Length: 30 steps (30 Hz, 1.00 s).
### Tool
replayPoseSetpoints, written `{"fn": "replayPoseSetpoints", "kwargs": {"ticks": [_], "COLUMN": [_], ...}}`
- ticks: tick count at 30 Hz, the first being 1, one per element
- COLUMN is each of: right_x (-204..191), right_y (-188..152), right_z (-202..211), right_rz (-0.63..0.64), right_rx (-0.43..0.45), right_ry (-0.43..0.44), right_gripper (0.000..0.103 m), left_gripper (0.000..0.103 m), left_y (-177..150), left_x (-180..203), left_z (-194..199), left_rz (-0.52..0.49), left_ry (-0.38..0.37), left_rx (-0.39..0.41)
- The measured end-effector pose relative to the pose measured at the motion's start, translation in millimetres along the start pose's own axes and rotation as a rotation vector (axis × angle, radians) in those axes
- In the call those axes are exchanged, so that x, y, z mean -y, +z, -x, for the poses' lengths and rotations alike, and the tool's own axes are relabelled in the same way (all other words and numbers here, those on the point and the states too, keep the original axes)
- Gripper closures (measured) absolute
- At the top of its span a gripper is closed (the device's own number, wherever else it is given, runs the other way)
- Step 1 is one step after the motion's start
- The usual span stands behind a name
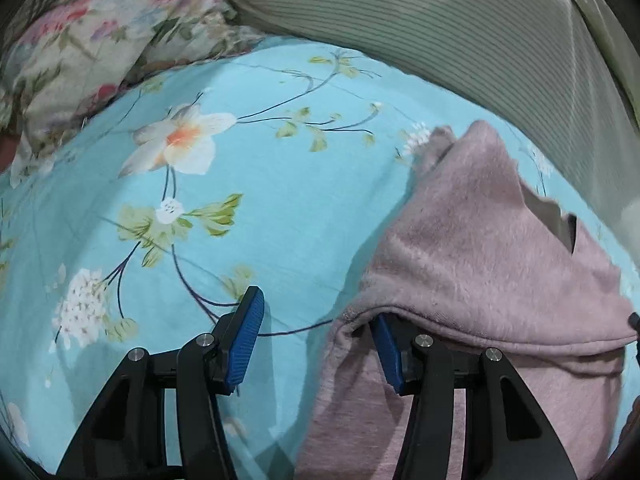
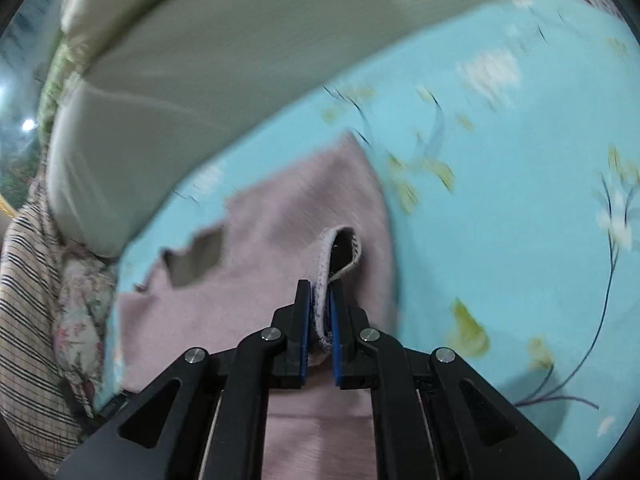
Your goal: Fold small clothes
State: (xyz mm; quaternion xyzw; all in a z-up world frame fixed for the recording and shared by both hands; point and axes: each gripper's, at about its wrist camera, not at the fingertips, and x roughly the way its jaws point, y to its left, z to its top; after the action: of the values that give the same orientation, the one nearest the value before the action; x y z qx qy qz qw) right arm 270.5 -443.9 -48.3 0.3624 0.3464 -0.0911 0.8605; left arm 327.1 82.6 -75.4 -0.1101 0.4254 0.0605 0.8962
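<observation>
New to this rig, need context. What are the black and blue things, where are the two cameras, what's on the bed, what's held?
No robot arm here: a person carries a two-finger gripper in each hand, and each has a fisheye camera looking along its fingers.

The left wrist view shows the left gripper. Its jaws stand apart; one blue pad is tucked under the edge of the pink garment, not pinching it.

The right wrist view shows the right gripper, jaws shut on the garment's hem.

The garment lies on a turquoise floral bedsheet, with a floral pillow and a grey-green ribbed cushion behind. The right view is motion-blurred.
</observation>
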Motion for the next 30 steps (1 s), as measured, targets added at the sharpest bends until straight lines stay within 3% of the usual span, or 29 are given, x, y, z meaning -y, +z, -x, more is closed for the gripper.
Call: {"fn": "replayPoseSetpoints", "kwargs": {"ticks": [2,3,8,11,12,14,15,16,18,21,25,27,30], "right_x": [2.1,0.9,-5.2,-19.2,-29.9,-54.7,-70.3,-88.2,-128.4,-194.1,-284.9,-316.1,-341.9], "right_y": [-3.8,-3.8,-4.6,-8.9,-10.2,-11.3,-11.2,-10.6,-9.6,-4.5,6.0,7.2,-5.9], "right_z": [-0.5,2.0,-1.8,20.7,31.7,46.9,50.7,49.4,29.9,-25.9,-120.3,-172.9,-232.1], "right_rz": [0.001,0.008,0.080,0.125,0.155,0.210,0.244,0.285,0.371,0.440,0.528,0.550,0.605], "right_rx": [0.001,0.009,-0.058,0.003,0.040,0.087,0.101,0.100,0.031,-0.156,-0.362,-0.490,-0.692], "right_ry": [0.007,0.008,-0.083,-0.139,-0.138,-0.101,-0.064,-0.018,0.071,0.281,0.435,0.447,0.384], "right_gripper": [0.093,0.093,0.091,0.089,0.085,0.062,0.042,0.032,0.032,0.032,0.032,0.032,0.032], "left_gripper": [0.053,0.059,0.060,0.060,0.059,0.058,0.058,0.058,0.058,0.058,0.057,0.057,0.057], "left_y": [-2.2,-3.5,-2.7,-7.6,-8.9,-9.3,-9.5,-10.5,-12.2,-14.5,-15.2,-15.7,-16.6], "left_x": [6.9,6.7,-1.6,1.6,-0.6,-6.7,-9.6,-10.7,-10.8,-10.3,-17.7,-21.3,-24.2], "left_z": [1.3,2.6,0.3,2.3,2.9,2.6,2.5,3.7,5.3,7.6,7.3,7.1,7.4], "left_rz": [-0.033,-0.035,0.003,-0.034,-0.028,0.004,0.022,0.033,0.043,0.049,0.080,0.098,0.109], "left_ry": [0.026,0.034,0.022,0.029,0.022,0.003,-0.009,-0.015,-0.014,-0.011,-0.055,-0.080,-0.104], "left_rx": [0.006,0.011,-0.001,0.007,0.009,0.013,0.014,0.018,0.028,0.042,0.044,0.045,0.050]}}
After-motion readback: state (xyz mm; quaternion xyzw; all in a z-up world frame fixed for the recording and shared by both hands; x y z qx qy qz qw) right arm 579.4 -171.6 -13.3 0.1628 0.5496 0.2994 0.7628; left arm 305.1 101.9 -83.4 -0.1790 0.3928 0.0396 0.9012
